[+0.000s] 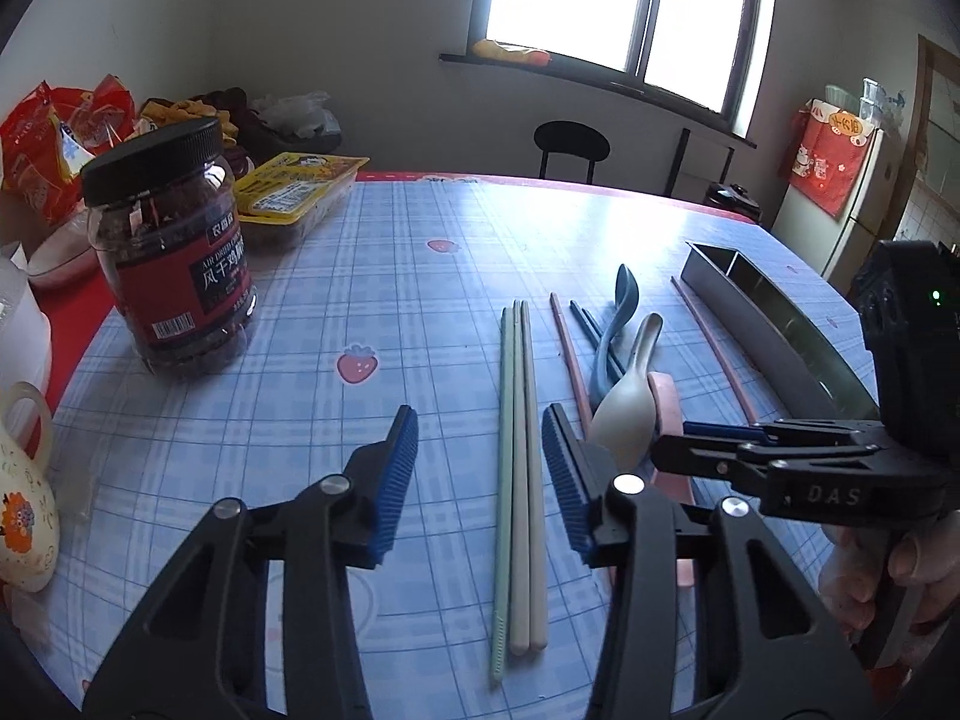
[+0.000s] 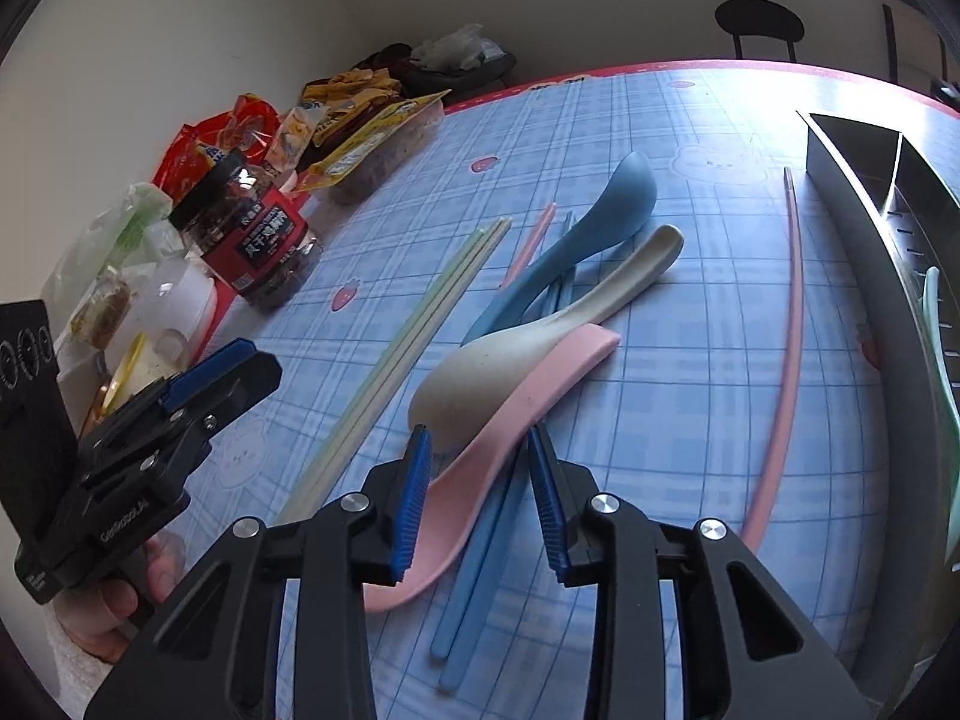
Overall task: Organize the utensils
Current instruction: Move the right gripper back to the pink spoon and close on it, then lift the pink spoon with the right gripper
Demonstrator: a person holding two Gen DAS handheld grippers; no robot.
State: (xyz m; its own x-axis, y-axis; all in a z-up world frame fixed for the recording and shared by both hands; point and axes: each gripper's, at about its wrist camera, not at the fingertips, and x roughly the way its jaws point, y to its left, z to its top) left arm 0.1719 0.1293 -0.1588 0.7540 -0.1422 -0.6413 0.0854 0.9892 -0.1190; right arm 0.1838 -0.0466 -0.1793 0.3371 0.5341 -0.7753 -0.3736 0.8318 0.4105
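Observation:
Green and beige chopsticks (image 1: 519, 468) lie side by side on the checked tablecloth, between the open jaws of my left gripper (image 1: 480, 468). To their right lies a pile: a beige spoon (image 2: 540, 336), a pink spoon (image 2: 510, 420), a blue spoon (image 2: 588, 228) and blue chopsticks (image 2: 480, 564). My right gripper (image 2: 480, 498) is open, its jaws on either side of the pink spoon and blue chopsticks. It also shows in the left wrist view (image 1: 714, 438). Single pink chopsticks (image 2: 786, 360) (image 1: 570, 354) lie apart. A metal utensil box (image 2: 888, 252) stands at the right, with a green spoon (image 2: 942, 396) inside.
A black-lidded jar with a red label (image 1: 174, 252) stands at the left of the table. Snack packets (image 1: 60, 132), a yellow tray (image 1: 300, 192) and a cup (image 1: 24, 498) crowd the left edge. A black chair (image 1: 570, 150) stands beyond the far edge.

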